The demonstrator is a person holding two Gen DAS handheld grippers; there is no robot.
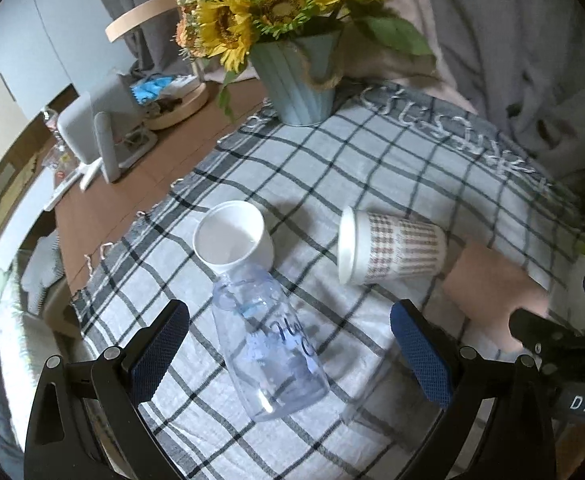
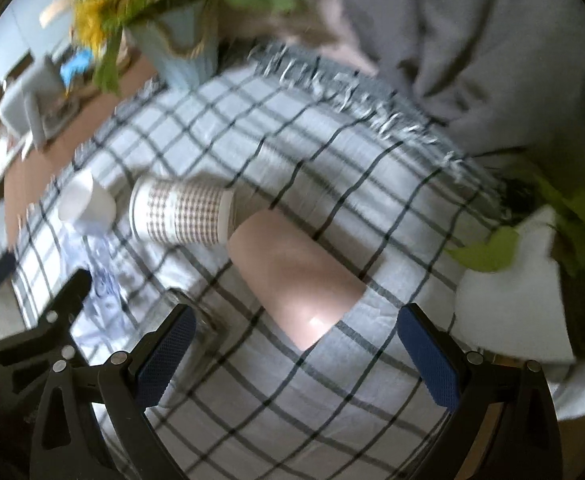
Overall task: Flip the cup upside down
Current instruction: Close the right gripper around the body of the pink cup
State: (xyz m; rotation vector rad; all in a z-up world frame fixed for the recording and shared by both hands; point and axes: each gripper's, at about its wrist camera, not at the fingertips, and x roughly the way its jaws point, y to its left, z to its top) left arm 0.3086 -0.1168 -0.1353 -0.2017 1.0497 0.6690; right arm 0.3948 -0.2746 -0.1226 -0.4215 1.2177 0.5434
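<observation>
Nearest in the left wrist view, the left gripper [image 1: 290, 354] has its blue-padded fingers spread wide, holding nothing. Between them, apart from both pads, lies a clear blue-tinted plastic bottle with dark handwriting [image 1: 270, 344] on its side, base toward the camera and neck pointing to 11 o'clock, so a closing grasp would take it across its body.

The right gripper [image 2: 298, 354] is likewise wide and empty. Just ahead of it at 12 o'clock lies a plain pink tumbler [image 2: 294, 274] on its side, in line with the gap, apparently the cup it is lining up on.

Beyond, a houndstooth-patterned paper cup with a white rim [image 1: 390, 246] also lies toppled, and a white cup [image 1: 232, 236] rests at the bottle's neck. None is upside down yet.

Farthest, at 12 o'clock, a pale blue ribbed pot of sunflowers [image 1: 298, 76] stands on the edge of the grey-and-white checked cloth [image 1: 372, 160].
</observation>
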